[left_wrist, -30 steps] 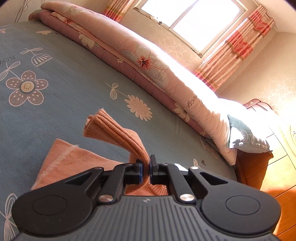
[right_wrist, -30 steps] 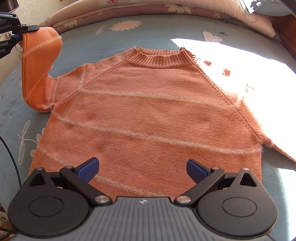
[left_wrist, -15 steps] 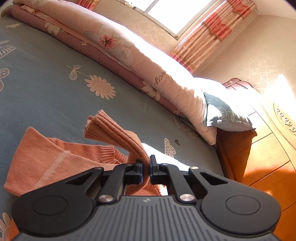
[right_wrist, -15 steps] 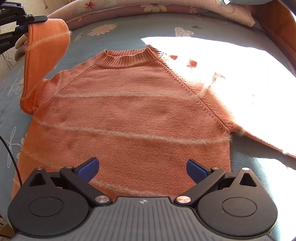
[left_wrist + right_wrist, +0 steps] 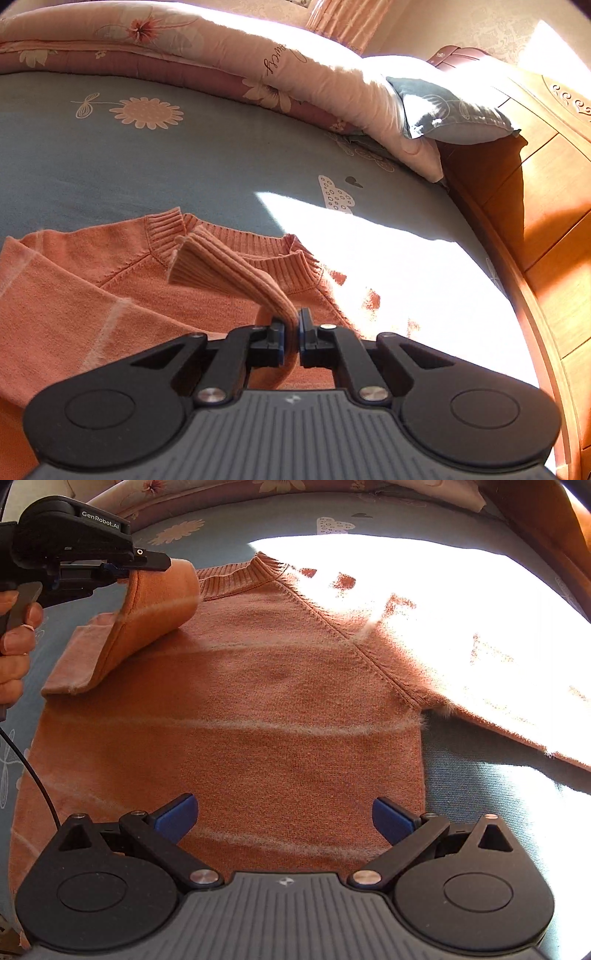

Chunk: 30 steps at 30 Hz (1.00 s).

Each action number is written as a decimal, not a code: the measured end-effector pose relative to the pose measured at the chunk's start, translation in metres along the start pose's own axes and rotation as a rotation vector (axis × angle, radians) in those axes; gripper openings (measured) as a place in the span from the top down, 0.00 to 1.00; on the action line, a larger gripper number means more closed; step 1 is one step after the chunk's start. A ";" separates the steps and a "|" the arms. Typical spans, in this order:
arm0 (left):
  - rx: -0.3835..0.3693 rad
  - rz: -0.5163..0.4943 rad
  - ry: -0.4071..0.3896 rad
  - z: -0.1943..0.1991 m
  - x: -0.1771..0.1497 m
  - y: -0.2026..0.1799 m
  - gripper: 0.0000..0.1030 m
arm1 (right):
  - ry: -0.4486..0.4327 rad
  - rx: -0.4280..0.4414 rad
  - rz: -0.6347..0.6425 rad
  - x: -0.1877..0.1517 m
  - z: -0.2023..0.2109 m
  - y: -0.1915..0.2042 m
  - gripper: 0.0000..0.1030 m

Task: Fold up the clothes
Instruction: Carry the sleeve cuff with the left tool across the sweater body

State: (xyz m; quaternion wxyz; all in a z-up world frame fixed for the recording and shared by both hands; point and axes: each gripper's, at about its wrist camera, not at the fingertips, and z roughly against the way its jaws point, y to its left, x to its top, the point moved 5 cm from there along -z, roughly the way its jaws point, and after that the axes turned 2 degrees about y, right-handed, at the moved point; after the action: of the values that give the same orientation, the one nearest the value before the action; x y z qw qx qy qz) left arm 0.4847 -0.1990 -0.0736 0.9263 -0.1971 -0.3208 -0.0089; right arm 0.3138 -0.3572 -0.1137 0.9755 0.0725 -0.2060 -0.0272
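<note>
Right wrist view: sleeve cuff (image 5: 177, 574) gripped by left claw (image 5: 127, 568), being folded across sweater (image 5: 277, 709); right claw (image 5: 282, 818) open; release needed next.

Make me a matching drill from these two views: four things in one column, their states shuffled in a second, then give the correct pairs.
Things:
1. left gripper
2. right gripper
3. sweater's far sleeve
4. pillow

States:
A. spread flat on the bed, partly in sunlight
B. open, holding nothing, above the sweater's body
C. shut on the sleeve cuff
D. lying against the wooden headboard

Pairs: 1-C, 2-B, 3-A, 4-D
</note>
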 end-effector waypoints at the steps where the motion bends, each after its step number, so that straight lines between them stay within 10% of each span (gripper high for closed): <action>1: 0.005 -0.016 0.007 -0.003 -0.003 -0.003 0.95 | 0.002 -0.002 -0.003 -0.001 0.000 -0.002 0.01; 13: 0.054 -0.211 0.048 -0.022 -0.022 -0.031 0.93 | 0.018 -0.012 -0.053 -0.010 -0.004 -0.015 0.01; 18: 0.039 -0.333 0.048 -0.022 -0.032 -0.052 0.49 | 0.028 -0.015 -0.064 -0.014 -0.005 -0.017 0.01; 30: -0.016 -0.478 0.065 -0.021 -0.048 -0.081 0.38 | 0.047 -0.016 -0.079 -0.017 -0.009 -0.018 0.01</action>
State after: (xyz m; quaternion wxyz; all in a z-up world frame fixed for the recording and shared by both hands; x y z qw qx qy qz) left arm 0.4476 -0.2865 -0.0886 0.9062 -0.1223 -0.3282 -0.2369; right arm 0.3013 -0.3724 -0.1313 0.9788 0.0733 -0.1799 -0.0657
